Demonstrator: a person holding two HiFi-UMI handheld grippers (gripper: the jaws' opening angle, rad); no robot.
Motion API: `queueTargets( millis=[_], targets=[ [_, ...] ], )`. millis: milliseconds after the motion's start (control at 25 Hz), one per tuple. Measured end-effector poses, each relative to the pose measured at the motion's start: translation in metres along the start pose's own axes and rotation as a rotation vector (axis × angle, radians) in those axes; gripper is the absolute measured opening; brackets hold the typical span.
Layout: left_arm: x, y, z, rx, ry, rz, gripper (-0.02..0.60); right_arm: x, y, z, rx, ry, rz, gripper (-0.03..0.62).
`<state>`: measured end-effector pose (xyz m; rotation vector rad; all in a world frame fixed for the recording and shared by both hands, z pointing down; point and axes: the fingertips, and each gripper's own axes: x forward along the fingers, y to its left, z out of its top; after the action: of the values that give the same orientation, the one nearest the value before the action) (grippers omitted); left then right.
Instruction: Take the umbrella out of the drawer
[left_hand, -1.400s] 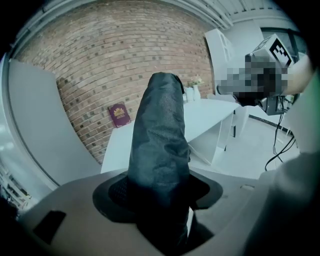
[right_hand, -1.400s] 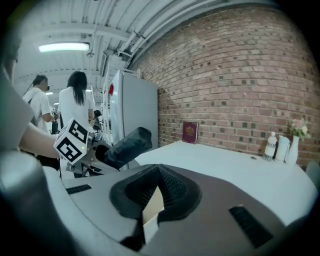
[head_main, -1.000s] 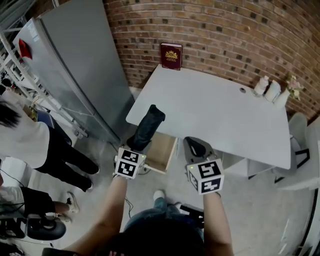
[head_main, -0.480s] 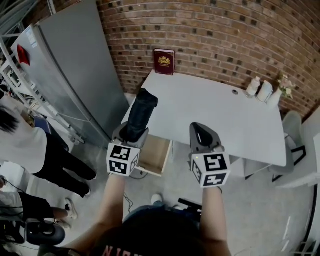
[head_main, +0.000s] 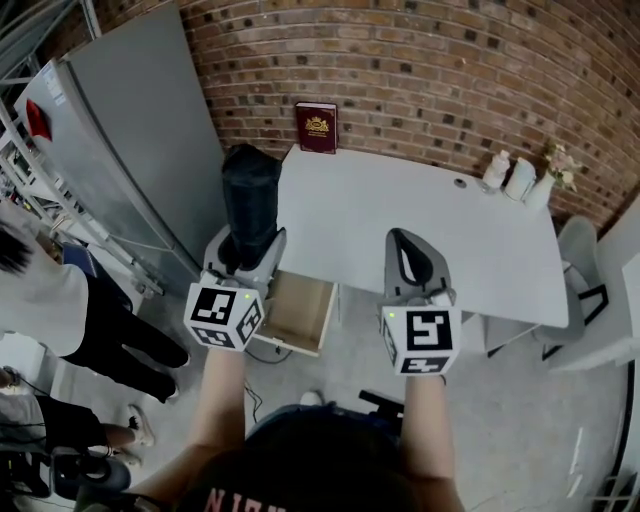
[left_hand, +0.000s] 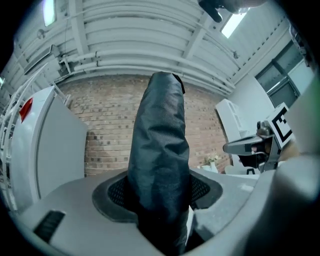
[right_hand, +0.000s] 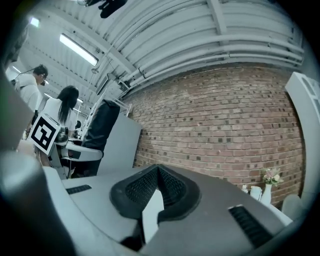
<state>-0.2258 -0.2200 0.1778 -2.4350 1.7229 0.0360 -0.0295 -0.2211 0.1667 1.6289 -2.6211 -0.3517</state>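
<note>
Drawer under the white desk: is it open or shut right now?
Open. The drawer juts out from under the desk, its bare wooden inside showing; the umbrella is out of it, clamped in the left gripper.

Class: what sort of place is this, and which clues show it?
Probably an industrial-style workspace or lab: bare brick wall, white desk with an open drawer, corrugated metal ceiling.

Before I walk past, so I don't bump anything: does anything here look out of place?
Only the drawer under the white table: it stands pulled out, where a leg could catch it. Nothing else looks odd.
</note>
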Motion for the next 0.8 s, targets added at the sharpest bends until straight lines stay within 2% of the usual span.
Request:
queueTargets(
  millis=[160, 280, 600, 800],
  targets=[
    [-0.001, 0.001, 0.020, -0.002, -0.088, -0.006, 0.256, -0.001, -0.006, 0.010, 0.031, -0.018, -0.027, -0.009],
    [-0.001, 0.000, 0.028, 0.008, -0.121, -0.008, 0.257, -0.003, -0.008, 0.014, -0.001, -0.036, -0.030, -0.009],
    [-0.003, -0.001, 0.039, 0.029, -0.156, -0.016, 0.258, -0.008, -0.014, 0.022, -0.047, -0.054, -0.053, -0.009],
    [-0.007, 0.003, 0.041, 0.013, -0.167, -0.004, 0.258, -0.013, -0.019, 0.027, -0.051, -0.070, -0.061, -0.009]
  ],
)
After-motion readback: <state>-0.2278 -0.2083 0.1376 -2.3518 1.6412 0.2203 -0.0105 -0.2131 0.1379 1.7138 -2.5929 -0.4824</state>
